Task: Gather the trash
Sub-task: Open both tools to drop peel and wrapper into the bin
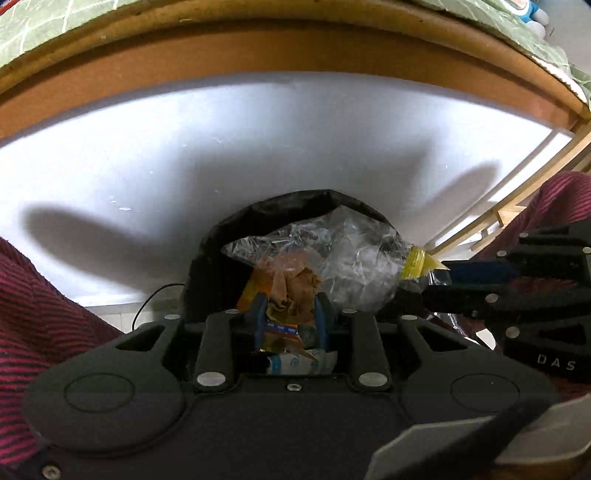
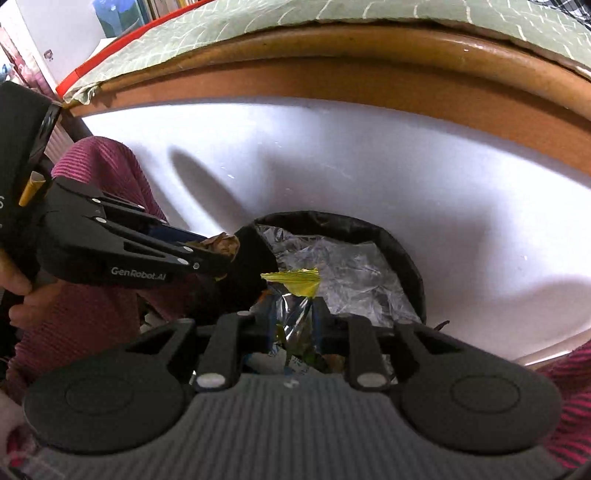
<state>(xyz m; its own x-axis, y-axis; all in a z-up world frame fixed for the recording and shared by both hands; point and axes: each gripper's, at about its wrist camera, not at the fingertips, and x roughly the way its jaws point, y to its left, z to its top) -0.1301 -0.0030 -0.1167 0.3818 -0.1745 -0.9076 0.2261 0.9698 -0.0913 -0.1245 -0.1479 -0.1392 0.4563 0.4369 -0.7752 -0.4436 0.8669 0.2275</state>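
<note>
So the clear plastic bag with the yellow band at its end is hanging right over the black-lined trash bin, and the crinkly clear part is already lying down inside the bin. My right claw is the one on it: the yellow tip is poking up just past the fingers and the clear film is sitting between them. In the left camera it's looking like the fingertips are pinching right at the yellow end.

My left claw is squeezing a crumpled brown paper wad, with an orange snack wrapper bunched in beside it. That one is hovering at the near rim of the same bin, just left of the bag.

Both claws are sitting close together, pointing down at the bin. The bin is standing on a white floor, a wooden bed frame with a green patterned sheet is running behind it, and my red striped sleeves are showing at the sides.
</note>
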